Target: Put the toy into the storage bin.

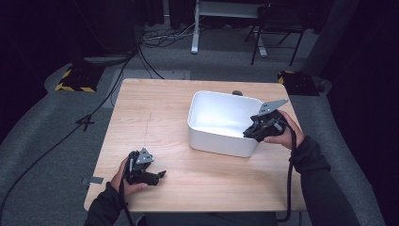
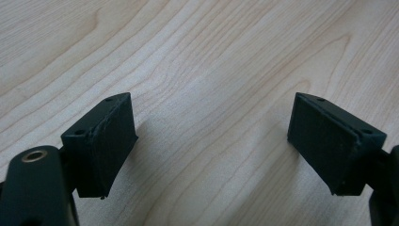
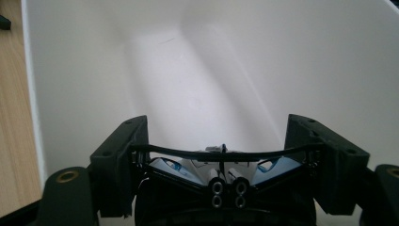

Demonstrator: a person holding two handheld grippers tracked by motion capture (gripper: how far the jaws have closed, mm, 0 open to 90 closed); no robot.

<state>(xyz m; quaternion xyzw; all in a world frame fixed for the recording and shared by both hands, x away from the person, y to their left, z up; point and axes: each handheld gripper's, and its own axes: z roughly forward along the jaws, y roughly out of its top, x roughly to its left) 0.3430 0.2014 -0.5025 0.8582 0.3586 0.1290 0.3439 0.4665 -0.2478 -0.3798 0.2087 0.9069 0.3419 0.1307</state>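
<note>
Meanwhile, the right gripper (image 1: 248,133) grips a black toy car (image 3: 225,181) over the white bin's (image 1: 202,117) near-right rim, while the left gripper (image 1: 161,174) rests wide and empty on the desk (image 1: 160,113) left of that bin.

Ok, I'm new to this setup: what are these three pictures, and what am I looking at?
There is no machine here: a person holds a pair of tongs in each hand. The high view comes from a fixed camera above, looking down on a wooden table with a white tub on it. The other two views come from small cameras riding on each pair of tongs, looking along the black jaws. The left tongs sit low at the table's near edge, open, with bare wood between the jaws. The right tongs reach over the tub's right edge and grip a small black, blue and white toy, probably a toy car, above the tub's inside.
</note>
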